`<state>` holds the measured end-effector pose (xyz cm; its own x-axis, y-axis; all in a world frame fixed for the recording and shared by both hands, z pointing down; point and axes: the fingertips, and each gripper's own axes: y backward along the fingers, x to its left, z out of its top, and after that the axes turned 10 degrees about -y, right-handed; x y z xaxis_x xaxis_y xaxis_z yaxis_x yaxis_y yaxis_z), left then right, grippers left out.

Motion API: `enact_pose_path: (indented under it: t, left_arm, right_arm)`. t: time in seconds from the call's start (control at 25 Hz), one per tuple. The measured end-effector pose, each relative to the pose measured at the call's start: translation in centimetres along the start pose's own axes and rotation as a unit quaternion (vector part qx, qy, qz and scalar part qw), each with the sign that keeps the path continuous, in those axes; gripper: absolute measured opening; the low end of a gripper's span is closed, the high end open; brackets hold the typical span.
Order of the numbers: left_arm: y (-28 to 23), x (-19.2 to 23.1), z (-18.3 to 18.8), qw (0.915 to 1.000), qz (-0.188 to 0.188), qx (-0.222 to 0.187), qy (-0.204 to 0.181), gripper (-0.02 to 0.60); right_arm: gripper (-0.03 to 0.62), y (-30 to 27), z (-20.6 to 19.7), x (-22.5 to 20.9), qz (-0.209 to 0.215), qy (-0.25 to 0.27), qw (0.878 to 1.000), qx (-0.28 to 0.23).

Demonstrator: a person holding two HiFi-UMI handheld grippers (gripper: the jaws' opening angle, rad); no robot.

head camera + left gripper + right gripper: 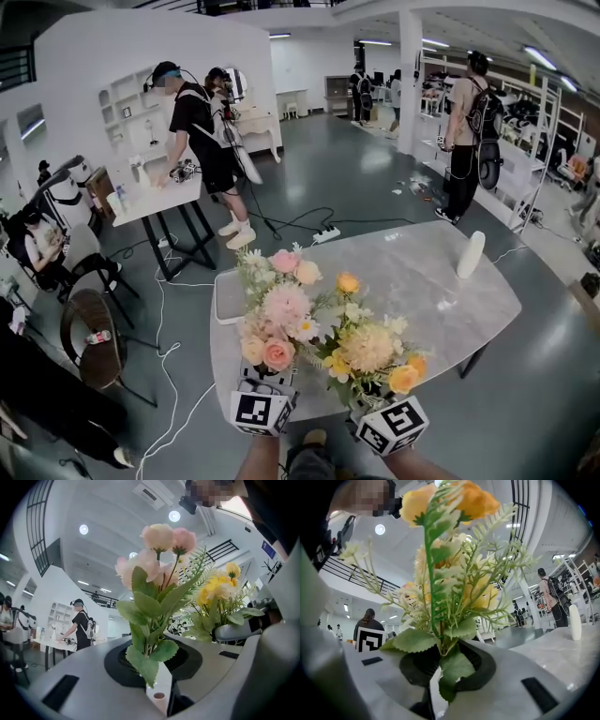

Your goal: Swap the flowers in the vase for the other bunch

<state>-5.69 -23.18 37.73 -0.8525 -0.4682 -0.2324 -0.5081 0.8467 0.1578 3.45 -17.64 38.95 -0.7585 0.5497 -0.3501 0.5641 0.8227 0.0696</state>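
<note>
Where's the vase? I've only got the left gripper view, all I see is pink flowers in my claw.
Observer: The white vase stands on the far right part of the table, with no flowers in it.
Operator: Right claw loaded?
Observer: Yes, the right claw is shut on the stems of the yellow bunch.
Operator: Both over the table?
Observer: Head view shows the pink bunch and the yellow one side by side above the table's near edge.
</note>
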Motion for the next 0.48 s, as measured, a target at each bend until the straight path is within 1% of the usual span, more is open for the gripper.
enact_pose_path:
  t: [0.24, 0.48]
  left_arm:
    - [1.5, 0.9, 0.1, 0.9999, 0.014, 0.005, 0.004, 0.095]
    - [2.4, 0.6, -0.5, 0.9996, 0.023, 0.012, 0.006, 0.095]
  right_arm:
    - [0.077, -0.5, 0.1, 0.9, 0.011, -0.002, 1.000, 0.003]
    - [0.077, -0.2, -0.3, 0.7, 0.020, -0.004, 1.000, 0.008]
